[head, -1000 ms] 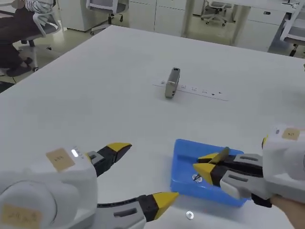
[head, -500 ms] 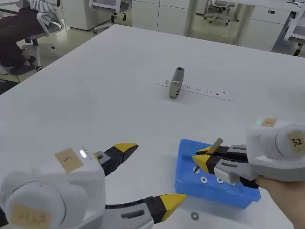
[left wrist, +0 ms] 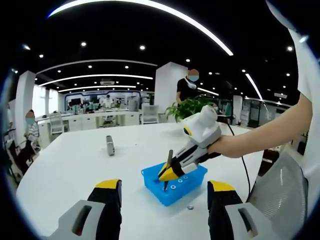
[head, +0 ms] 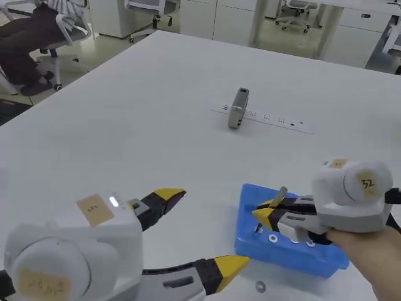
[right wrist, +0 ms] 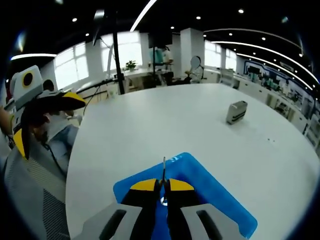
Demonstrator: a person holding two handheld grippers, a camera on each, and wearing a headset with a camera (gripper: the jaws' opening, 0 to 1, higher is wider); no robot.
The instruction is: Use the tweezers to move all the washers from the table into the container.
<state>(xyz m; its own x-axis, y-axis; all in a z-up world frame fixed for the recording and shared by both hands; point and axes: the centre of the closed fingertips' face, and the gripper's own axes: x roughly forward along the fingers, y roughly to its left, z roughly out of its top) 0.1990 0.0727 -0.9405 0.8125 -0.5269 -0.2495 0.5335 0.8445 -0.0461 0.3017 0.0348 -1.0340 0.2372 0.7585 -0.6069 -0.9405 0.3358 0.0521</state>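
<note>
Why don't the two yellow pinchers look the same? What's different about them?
The left gripper has its jaws wide open and holds nothing, while the right gripper is shut on the tweezers. The left gripper hangs over the table beside the blue container; the right gripper points down into that container. Both have yellow tips on black jaws and white bodies.

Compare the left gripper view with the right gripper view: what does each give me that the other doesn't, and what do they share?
Left gripper view: a loose washer on the table near the blue container, washers lying inside it, and the right gripper seen from outside, shut on the tweezers.
Right gripper view: a look straight down the tweezers between its own jaws, plus the left gripper, open, at the left edge.
Shared: the container, the white table, the grey block.
</note>
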